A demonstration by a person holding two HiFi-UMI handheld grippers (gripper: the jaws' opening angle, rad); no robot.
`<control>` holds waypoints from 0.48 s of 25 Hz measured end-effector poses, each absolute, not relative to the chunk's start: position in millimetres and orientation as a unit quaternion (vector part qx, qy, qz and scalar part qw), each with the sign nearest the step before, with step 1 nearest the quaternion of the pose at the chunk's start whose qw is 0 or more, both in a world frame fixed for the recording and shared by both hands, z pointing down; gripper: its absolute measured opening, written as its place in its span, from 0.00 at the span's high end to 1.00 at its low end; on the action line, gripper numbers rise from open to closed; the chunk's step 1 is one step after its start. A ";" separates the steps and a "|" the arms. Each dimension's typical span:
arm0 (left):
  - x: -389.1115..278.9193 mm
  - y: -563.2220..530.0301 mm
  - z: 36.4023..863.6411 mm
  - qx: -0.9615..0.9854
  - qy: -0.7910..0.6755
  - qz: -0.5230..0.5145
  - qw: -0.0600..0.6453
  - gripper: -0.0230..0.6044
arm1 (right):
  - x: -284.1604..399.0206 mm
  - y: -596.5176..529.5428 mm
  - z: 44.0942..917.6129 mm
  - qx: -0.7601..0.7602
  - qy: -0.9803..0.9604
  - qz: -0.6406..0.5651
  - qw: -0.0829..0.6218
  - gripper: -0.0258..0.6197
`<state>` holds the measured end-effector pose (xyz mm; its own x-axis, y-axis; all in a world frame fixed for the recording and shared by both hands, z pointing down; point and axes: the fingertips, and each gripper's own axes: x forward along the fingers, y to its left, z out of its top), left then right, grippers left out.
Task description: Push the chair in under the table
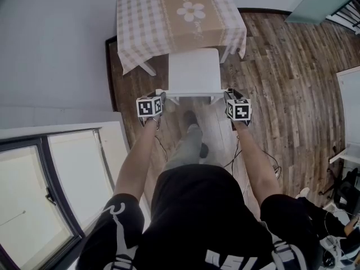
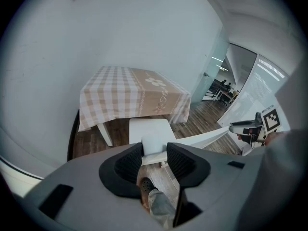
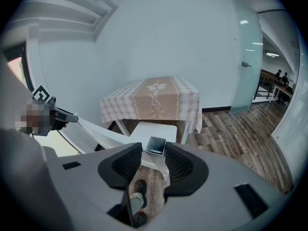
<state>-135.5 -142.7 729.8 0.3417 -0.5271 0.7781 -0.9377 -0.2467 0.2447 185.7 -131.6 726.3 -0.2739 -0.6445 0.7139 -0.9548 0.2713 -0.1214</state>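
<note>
1. The left claw (image 1: 162,96) is clenched on the left end of the chair (image 1: 194,72) back's top rail, which fills the gap between its pads in the left gripper view
2. The right claw (image 1: 228,95) is clenched the same way on the right corner post, whose hollow square end shows between its jaws
3. Gripping both ends probably keeps the chair square to the worktop (image 1: 148,68) while it is pushed
4. The chair stands on the wooden floor (image 1: 281,66) with the seat's far edge just at the hem of the checked cloth (image 1: 140,27). Most of the seat is still out, so the push looks unfinished
5. The cloth bears a daisy (image 1: 191,10) and a cursive word too small to read; each marker cube (image 1: 149,107) shows only black-and-white squares
</note>
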 end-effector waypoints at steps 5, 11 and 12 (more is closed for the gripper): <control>-132.4 -156.6 735.6 0.741 -0.491 0.276 0.366 0.68 | 186.5 -146.2 726.8 0.535 -0.746 0.281 0.279 0.72; -134.1 -173.9 731.8 0.738 -0.494 0.281 0.365 0.68 | 186.7 -163.9 726.9 0.534 -0.747 0.282 0.279 0.72; -134.2 -176.8 731.1 0.738 -0.495 0.280 0.364 0.68 | 186.6 -167.0 727.1 0.534 -0.747 0.281 0.279 0.72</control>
